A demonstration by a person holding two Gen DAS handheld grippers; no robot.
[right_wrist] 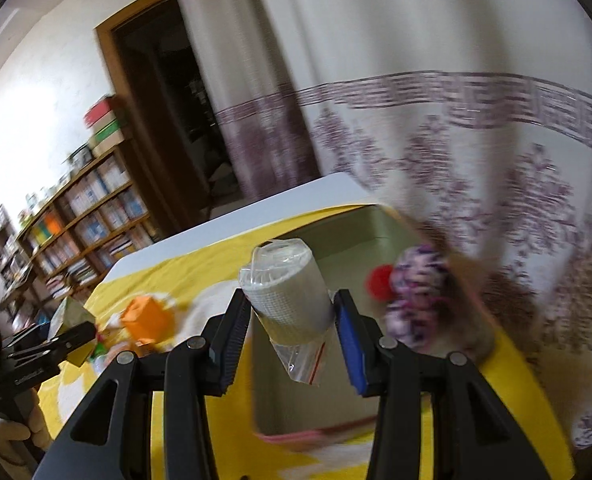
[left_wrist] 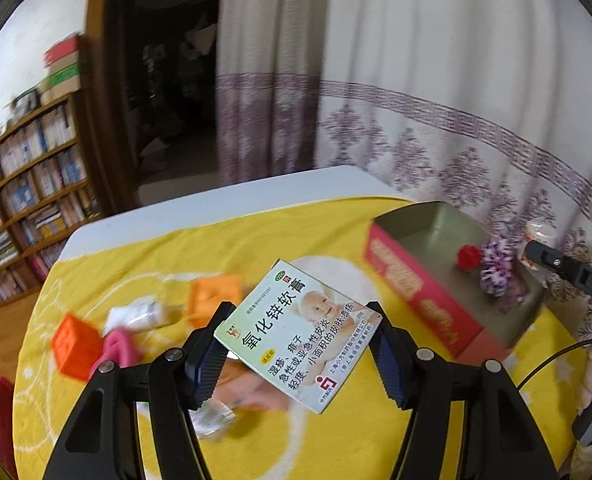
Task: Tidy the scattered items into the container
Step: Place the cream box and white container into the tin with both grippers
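My left gripper [left_wrist: 298, 334] is shut on a flat ointment box [left_wrist: 296, 332] with a baby picture, held above the yellow cloth. The red open box [left_wrist: 424, 280] stands to its right, with a red ball [left_wrist: 469, 257] and a purple patterned scrunchie [left_wrist: 495, 270] inside. My right gripper [right_wrist: 290, 324] is shut on a white bandage roll in a clear bag [right_wrist: 292, 292], held over the open box [right_wrist: 336, 232]. The red ball [right_wrist: 380, 282] and scrunchie [right_wrist: 420, 296] lie just right of it.
Two orange cubes [left_wrist: 76, 346] [left_wrist: 214, 296], a white tube [left_wrist: 136, 314] and a pink item [left_wrist: 120, 350] lie on the yellow cloth [left_wrist: 336, 440] at left. A bookshelf [left_wrist: 28, 196], a dark doorway and a patterned curtain [left_wrist: 436, 120] stand behind the table.
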